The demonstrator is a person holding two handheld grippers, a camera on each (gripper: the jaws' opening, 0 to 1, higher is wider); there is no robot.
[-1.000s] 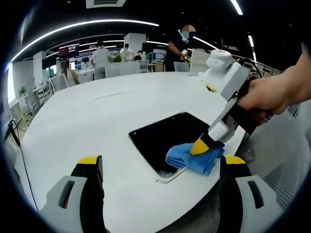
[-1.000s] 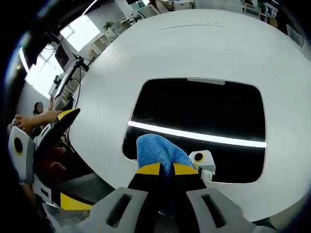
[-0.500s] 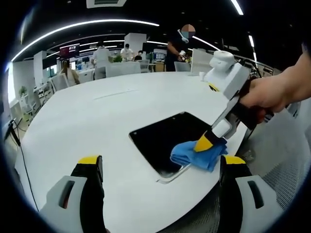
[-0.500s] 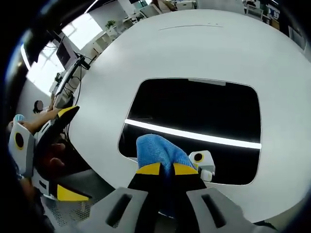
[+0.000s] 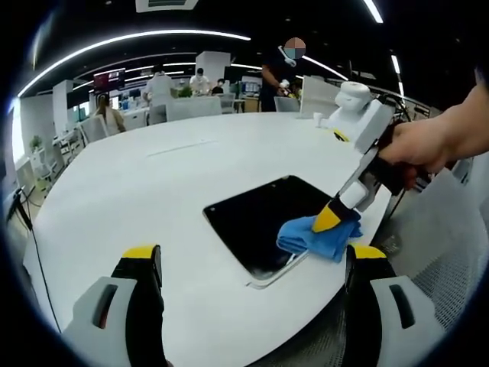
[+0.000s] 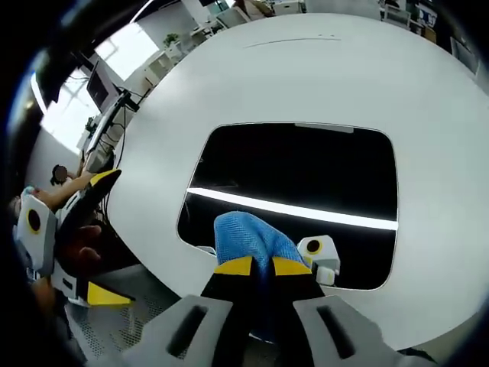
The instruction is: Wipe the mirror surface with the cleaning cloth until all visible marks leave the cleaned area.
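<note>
I am mid-wipe: my right gripper (image 6: 257, 266) is clamped on the blue cleaning cloth (image 6: 248, 235), pressed on the mirror (image 6: 306, 172) at its 6 o'clock edge, while my left gripper (image 5: 252, 260) hangs wide open and empty. Next I judge a sweep toward 12 o'clock across the glass. The mirror lies flat on the white tabletop (image 6: 321, 69), dark, reflecting a ceiling light strip; I cannot make out marks.

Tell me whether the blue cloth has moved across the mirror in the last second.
Yes. In the left gripper view the blue cloth, pinched by the right gripper, has slid along the mirror's near edge, toward the corner nearer the person's hand.
</note>
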